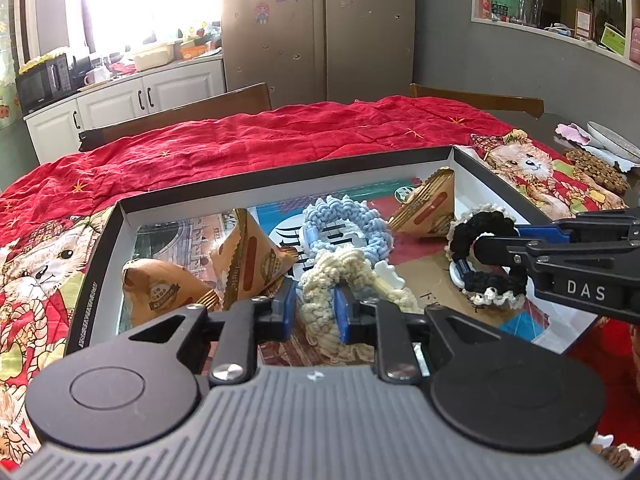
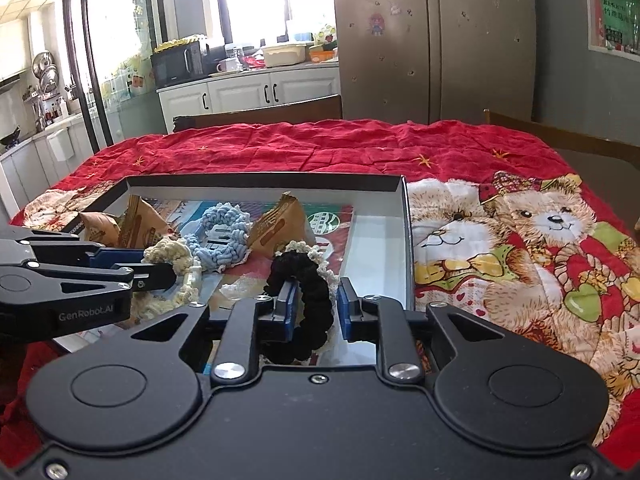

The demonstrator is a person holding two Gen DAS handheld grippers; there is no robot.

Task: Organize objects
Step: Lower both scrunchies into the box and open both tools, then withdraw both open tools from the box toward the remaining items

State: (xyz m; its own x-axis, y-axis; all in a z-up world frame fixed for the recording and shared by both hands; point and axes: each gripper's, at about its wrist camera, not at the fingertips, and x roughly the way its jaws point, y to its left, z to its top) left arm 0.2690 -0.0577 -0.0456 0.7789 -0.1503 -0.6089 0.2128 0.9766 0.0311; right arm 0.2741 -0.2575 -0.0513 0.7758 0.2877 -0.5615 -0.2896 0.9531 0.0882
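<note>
A shallow black-rimmed box (image 1: 280, 174) (image 2: 264, 179) lies on the red quilt. Inside lie a cream crocheted hair clip (image 1: 320, 280) (image 2: 168, 252), a blue one (image 1: 344, 224) (image 2: 224, 220), a black one with cream trim (image 1: 492, 256) (image 2: 308, 280) and three brown triangular snack packets (image 1: 164, 284). My left gripper (image 1: 316, 312) (image 2: 160, 268) is closed on the cream clip. My right gripper (image 2: 316, 312) (image 1: 480, 240) has its jaws around the black clip, with a gap at the right pad (image 2: 345, 304).
The red quilt with teddy bears (image 2: 520, 232) covers the table. Wooden chair backs (image 1: 180, 116) stand at the far edge. A plate and a brown mat (image 1: 596, 168) sit at the far right. Kitchen cabinets and a fridge stand behind.
</note>
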